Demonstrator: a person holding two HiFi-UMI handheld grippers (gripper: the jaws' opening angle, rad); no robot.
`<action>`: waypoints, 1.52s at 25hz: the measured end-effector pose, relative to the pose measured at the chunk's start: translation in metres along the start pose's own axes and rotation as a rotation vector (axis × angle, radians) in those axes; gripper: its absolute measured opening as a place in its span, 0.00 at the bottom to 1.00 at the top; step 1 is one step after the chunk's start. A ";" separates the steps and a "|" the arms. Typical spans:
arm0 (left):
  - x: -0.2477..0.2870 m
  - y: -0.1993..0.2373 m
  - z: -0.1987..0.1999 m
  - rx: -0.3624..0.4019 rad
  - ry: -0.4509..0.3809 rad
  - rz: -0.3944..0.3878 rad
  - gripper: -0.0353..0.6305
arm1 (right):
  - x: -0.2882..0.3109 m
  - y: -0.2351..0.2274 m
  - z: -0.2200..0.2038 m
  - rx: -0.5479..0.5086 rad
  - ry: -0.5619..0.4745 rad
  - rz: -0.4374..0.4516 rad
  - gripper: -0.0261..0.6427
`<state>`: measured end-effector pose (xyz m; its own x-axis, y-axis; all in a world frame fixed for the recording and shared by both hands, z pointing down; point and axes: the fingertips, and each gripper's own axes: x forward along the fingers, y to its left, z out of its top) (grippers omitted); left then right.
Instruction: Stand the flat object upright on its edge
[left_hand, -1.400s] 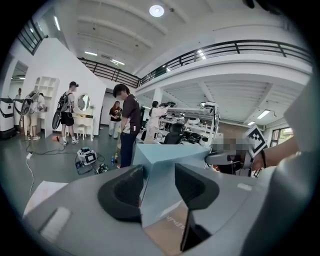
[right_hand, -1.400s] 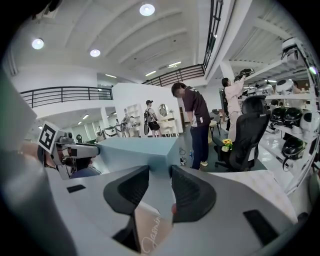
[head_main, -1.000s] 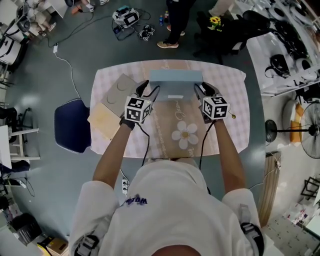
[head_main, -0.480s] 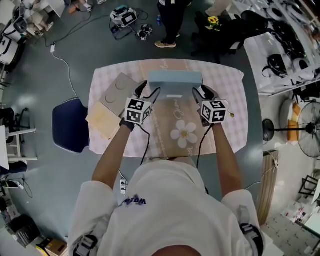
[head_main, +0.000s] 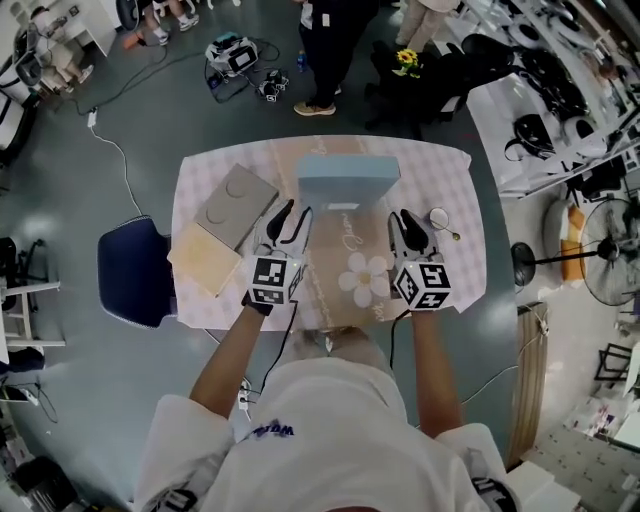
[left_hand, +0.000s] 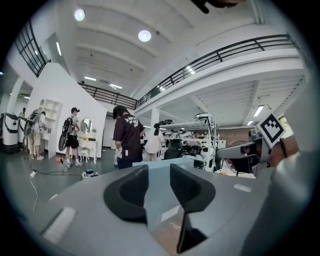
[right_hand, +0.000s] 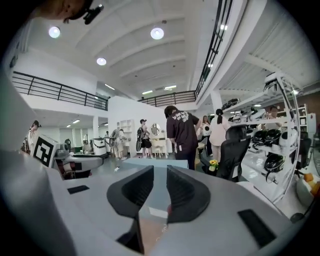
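Box: the flat light-blue rectangular box (head_main: 348, 178) stands upright on its long edge at the far middle of the pink-checked table (head_main: 455, 180). Its white-labelled face is turned toward the person, and neither gripper touches it.
Left gripper: the left gripper (head_main: 294, 222) (left_hand: 159, 172) has just been closing its jaws to a narrow gap with nothing between the pads. The box shows beyond the gap, apart from the tips.
Right gripper: the right gripper (right_hand: 156, 175) (head_main: 408, 228) has also just been narrowing and is empty, with the box ahead of it.
Change: a second ago each gripper sat at one end of the box. Both have since drawn back toward the person, and the box stands alone in the same spot.
Between the grippers: a brown runner with a white daisy print (head_main: 368, 275).
Left side: a grey square slab (head_main: 237, 203) and a pale wooden square board (head_main: 205, 258), unmoved.
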<state>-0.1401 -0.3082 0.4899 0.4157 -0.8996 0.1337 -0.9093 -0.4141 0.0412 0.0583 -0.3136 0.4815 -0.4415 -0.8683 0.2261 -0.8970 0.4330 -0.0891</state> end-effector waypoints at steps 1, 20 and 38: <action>-0.012 -0.006 0.006 0.017 -0.014 -0.001 0.24 | -0.015 0.006 0.005 -0.016 -0.016 -0.013 0.15; -0.244 -0.183 0.031 0.178 -0.028 0.122 0.06 | -0.270 0.026 0.026 -0.054 -0.146 0.063 0.04; -0.309 -0.176 0.056 0.114 -0.099 0.126 0.06 | -0.346 0.036 0.011 -0.011 -0.134 -0.036 0.04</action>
<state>-0.1077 0.0345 0.3864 0.3034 -0.9523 0.0325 -0.9487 -0.3051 -0.0828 0.1784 0.0002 0.3891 -0.4087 -0.9075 0.0970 -0.9123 0.4031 -0.0720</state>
